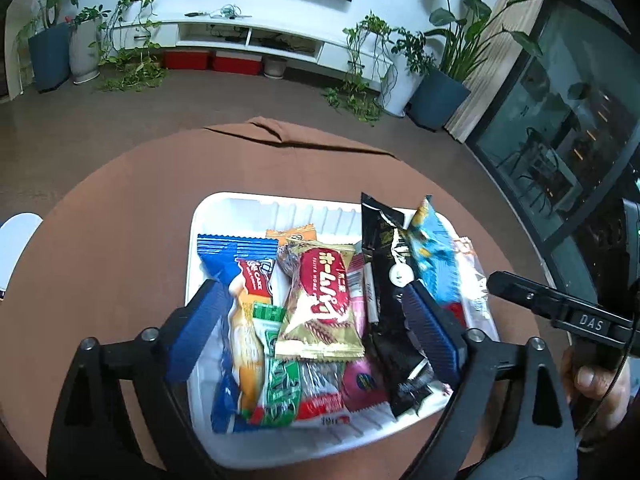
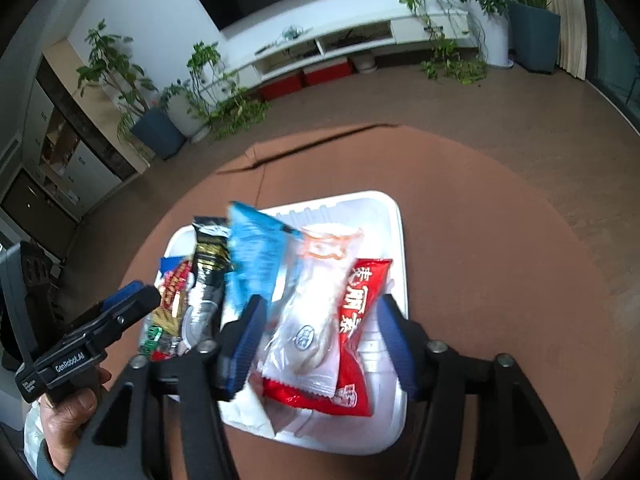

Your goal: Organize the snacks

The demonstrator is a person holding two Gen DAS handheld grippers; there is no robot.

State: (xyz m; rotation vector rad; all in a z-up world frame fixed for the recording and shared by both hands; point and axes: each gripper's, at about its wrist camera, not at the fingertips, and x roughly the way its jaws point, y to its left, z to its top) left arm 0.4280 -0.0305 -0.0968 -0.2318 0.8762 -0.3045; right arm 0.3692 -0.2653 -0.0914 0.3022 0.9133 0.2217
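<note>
- I am holding the left gripper [image 1: 316,320] with jaws released over the near half of the white tray [image 1: 236,204], gripping nothing.
- The right gripper [image 2: 320,340] is spread around the clear bun packet [image 2: 316,320], pads apart from it.
- The black packet [image 1: 388,280] and the blue packet [image 1: 434,252] are leaning upright at the tray's right; I am risking toppling them out.

snacks [image 1: 320,304] | mixed wrapped packets | heaped in white tray [image 1: 240,204]

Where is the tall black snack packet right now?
In the left wrist view the black packet lies in the right part of the white tray, between the pink packet and the light blue packet; the right wrist view shows it left of the blue one.
</note>
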